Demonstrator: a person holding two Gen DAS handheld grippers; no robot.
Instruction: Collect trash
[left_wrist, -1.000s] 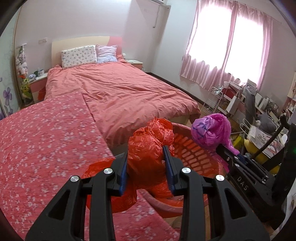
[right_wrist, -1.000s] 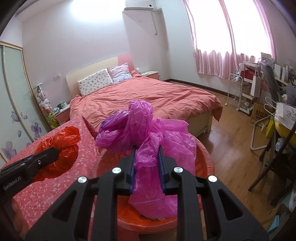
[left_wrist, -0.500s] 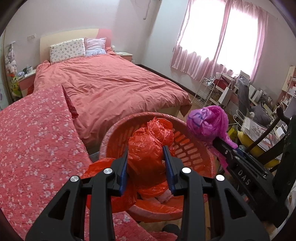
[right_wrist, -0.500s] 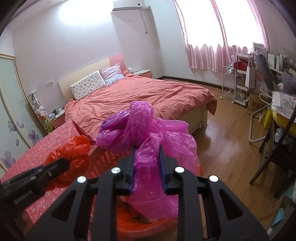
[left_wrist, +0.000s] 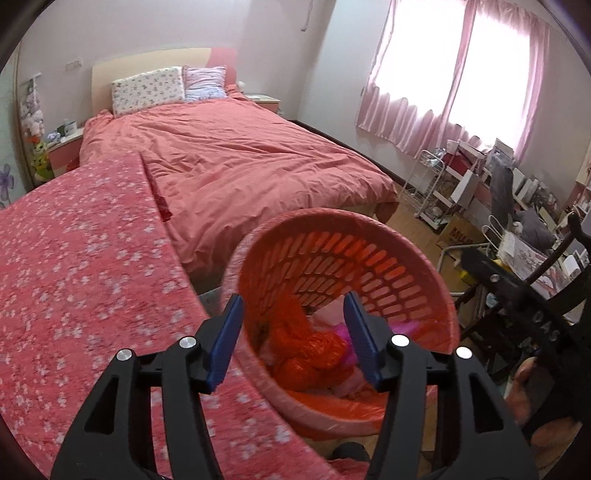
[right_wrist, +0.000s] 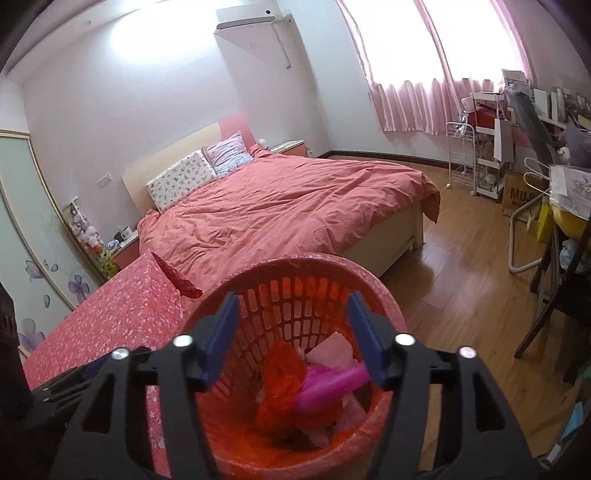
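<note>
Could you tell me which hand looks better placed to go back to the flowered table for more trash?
Left, probably. The left tongs hang over the flowered table edge, jaws opening and empty; the right tongs sit farther over the basket.

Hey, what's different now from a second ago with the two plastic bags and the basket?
Both bags were let go. The left gripper released the red bag and the right gripper the pink bag; both jaws are opening with nothing between them, and the bags lie inside the red basket. Both grippers came closer over the basket. The bed and the flowered cloth stayed as they were.
</note>
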